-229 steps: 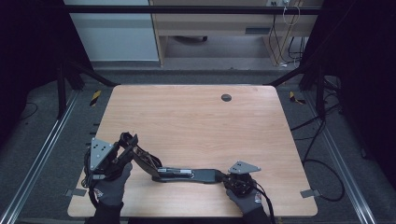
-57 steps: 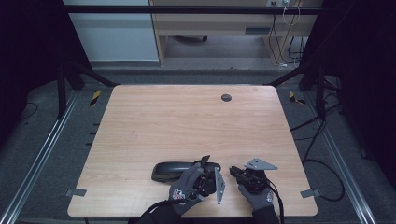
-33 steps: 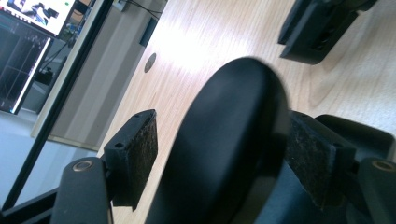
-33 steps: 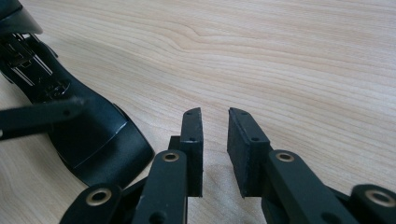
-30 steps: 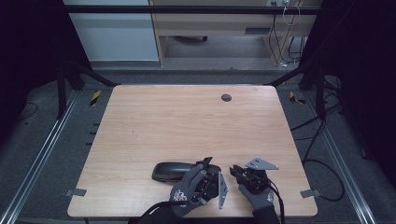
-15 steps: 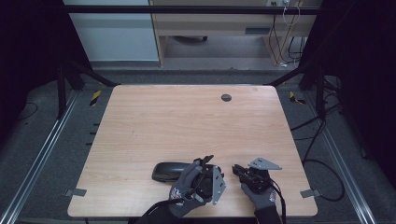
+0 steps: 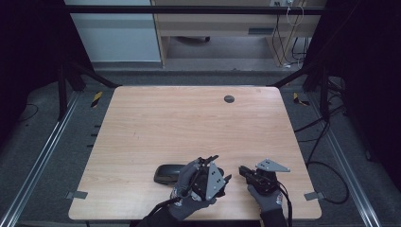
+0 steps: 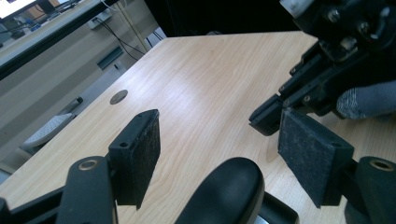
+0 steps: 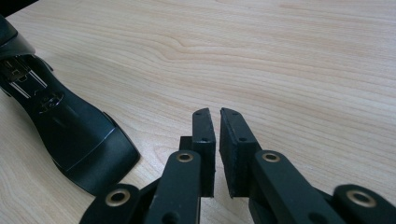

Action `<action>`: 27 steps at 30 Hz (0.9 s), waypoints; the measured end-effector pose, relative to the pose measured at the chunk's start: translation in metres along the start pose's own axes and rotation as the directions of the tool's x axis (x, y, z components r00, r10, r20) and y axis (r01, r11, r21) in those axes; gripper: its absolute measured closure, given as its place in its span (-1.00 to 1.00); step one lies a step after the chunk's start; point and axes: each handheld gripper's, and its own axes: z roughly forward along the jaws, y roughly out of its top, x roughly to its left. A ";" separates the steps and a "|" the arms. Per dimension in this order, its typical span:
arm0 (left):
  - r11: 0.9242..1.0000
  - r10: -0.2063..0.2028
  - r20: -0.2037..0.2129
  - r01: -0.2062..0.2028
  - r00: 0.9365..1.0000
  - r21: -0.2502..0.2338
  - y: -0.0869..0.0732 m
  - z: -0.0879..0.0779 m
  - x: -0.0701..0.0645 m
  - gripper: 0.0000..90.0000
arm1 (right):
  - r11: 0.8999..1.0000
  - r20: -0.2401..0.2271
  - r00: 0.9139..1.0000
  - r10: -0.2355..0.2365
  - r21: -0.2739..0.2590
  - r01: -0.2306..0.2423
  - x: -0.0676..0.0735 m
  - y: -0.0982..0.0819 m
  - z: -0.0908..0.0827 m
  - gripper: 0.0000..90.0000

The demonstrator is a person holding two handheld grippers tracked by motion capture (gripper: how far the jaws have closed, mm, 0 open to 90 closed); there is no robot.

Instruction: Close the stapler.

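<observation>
Two claws: both sit near the front edge of the wooden bench (image 7: pixel 189 123), each held in a gloved hand.
Left claw (image 7: pixel 213 166): its jaws stand wide apart with nothing pressed between the pads; in the left gripper view the claw (image 8: pixel 224 144) looks over the rounded black end of the object, which lies below the gap and touches neither pad.
Right claw (image 7: pixel 243 170): its jaws have just been closing and now stand nearly together, with a thin slit between the pads and nothing in it; in the right gripper view the claw (image 9: pixel 215 128) hovers over bare wood.
Black object (image 7: pixel 169 173): a glossy, elongated black plastic piece lying flat on the bench, just left of the left hand (image 7: pixel 191 189) in the high view and partly hidden by it; what it is exactly I cannot tell.
Object in right gripper view: the same black piece (image 9: pixel 70 135) lies at the left of the picture, its hollow side showing metal rails, clear of the right claw.
Claws to each other: the right claw's tips (image 8: pixel 271 116) show just beside the left claw's far pad, apart from it.
Round grommet (image 7: pixel 229 99): set in the bench near its far edge, well apart from both hands.
</observation>
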 end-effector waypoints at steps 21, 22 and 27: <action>0.983 -0.180 -0.121 0.175 0.976 -0.049 -0.018 -0.037 0.064 -0.31 | 0.999 -0.016 1.000 -0.006 -0.033 0.006 0.001 0.009 -0.009 1.00; 0.982 -0.185 -0.132 0.181 0.974 -0.045 -0.021 -0.040 0.069 -0.31 | 0.999 -0.019 1.000 -0.009 -0.039 0.008 0.001 0.010 -0.010 1.00; 0.972 -0.234 -0.174 0.232 0.956 -0.034 -0.039 -0.053 0.089 -0.31 | 0.998 -0.035 0.999 -0.002 -0.063 0.000 0.002 0.015 -0.015 1.00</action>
